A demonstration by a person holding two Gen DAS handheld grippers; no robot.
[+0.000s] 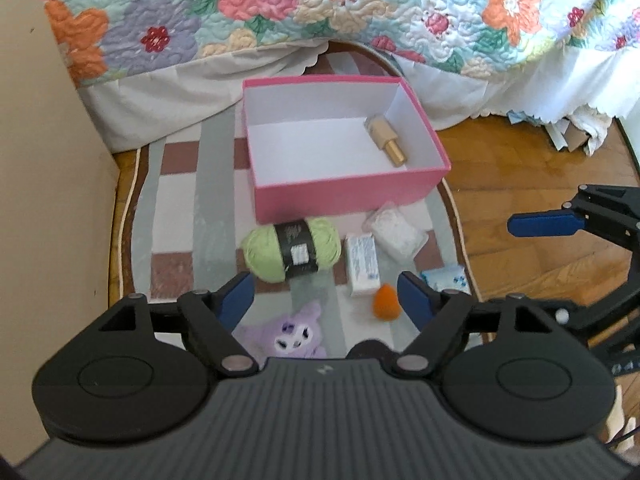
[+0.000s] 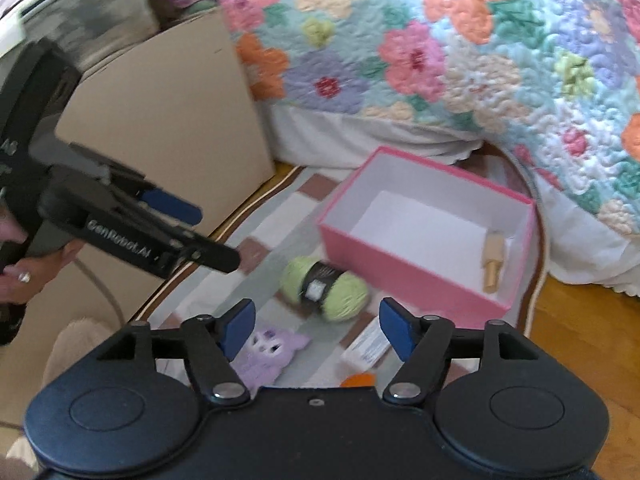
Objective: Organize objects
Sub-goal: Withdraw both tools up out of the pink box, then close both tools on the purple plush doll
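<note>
**Rug time: pick the next thing for the box**

Rug [image 1: 176, 200] by the bed holds everything. Left gripper [image 1: 326, 300] and right gripper [image 2: 314, 326] hang with jaws apart, holding nothing. Just ahead lies the yarn [image 1: 292, 254]; past it sits the pink box [image 1: 348, 192]. Go down straight and squeeze the yarn's middle.

Striped oval rug [image 1: 180, 216] on wood floor [image 1: 532, 184]. On rug: pink box [image 1: 340, 192] at 12 o'clock, green yarn [image 1: 292, 254] centre, white packets [image 1: 362, 266] at 3, purple plush [image 1: 292, 334] at 6, orange sponge [image 1: 385, 301].
</note>
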